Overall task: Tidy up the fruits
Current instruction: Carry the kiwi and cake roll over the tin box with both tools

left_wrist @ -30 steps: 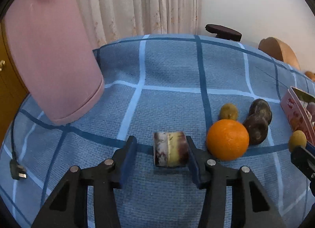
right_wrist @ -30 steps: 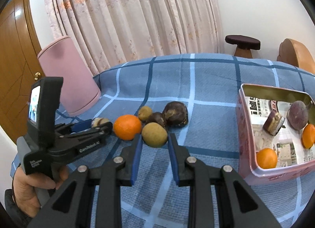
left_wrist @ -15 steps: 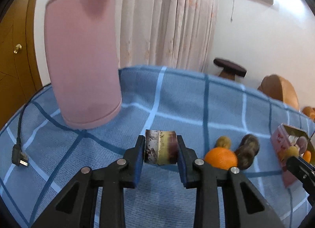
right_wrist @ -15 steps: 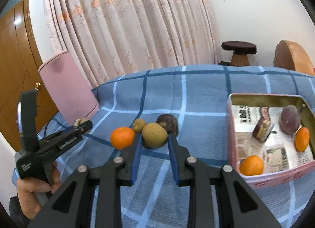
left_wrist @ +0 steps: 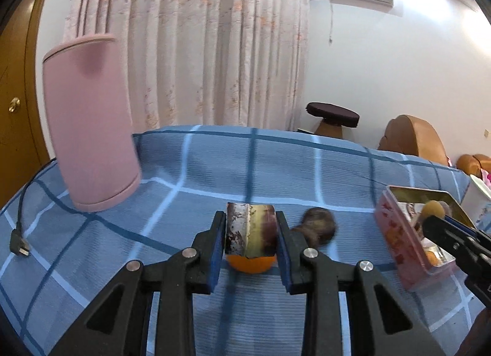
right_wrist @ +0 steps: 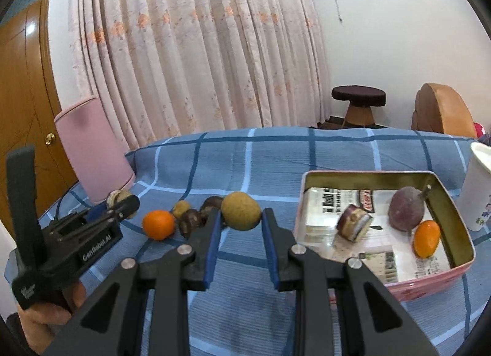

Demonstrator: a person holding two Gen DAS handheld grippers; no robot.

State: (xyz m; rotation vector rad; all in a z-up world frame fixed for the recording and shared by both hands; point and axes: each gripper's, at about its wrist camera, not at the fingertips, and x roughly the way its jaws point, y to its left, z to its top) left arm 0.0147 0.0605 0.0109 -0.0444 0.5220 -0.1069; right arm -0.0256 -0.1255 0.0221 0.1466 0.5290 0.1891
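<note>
- Two grippers, both loaded: my left gripper [left_wrist: 250, 234] is clamped on a cut fruit chunk [left_wrist: 250, 233], its jaws having just closed onto it, and my right gripper [right_wrist: 241, 221] is clamped on a round tan fruit [right_wrist: 241, 210].
- I see the chunk as a short block with a dark purple rind on the outer sides and a pale yellowish band through the middle; it sits squarely between the blue pads, held above the checked blue cloth [left_wrist: 190, 178].
- My tan fruit is egg-shaped with a dull, rough skin, pinched at its lower half and raised clear of the cloth.
- Left on the cloth I count an orange [right_wrist: 158, 224], a small tan fruit [right_wrist: 180, 209] and two dark brown fruits [right_wrist: 191, 221] bunched close together, just left of my right jaws.
- To the right I have the pink tin [right_wrist: 460, 260], lined with printed paper; inside lie another cut chunk [right_wrist: 354, 225], a purple fruit [right_wrist: 406, 209] and a small orange [right_wrist: 426, 238].
- Beside the tin's far right corner stands a white cup [right_wrist: 477, 190].
- At the cloth's left edge I see a tall pink cylinder [left_wrist: 89, 122], and a black cable plug [left_wrist: 19, 245] lies nearby.
- From the left camera, the orange shows directly under my held chunk, with a dark fruit just to its right, blurred.
</note>
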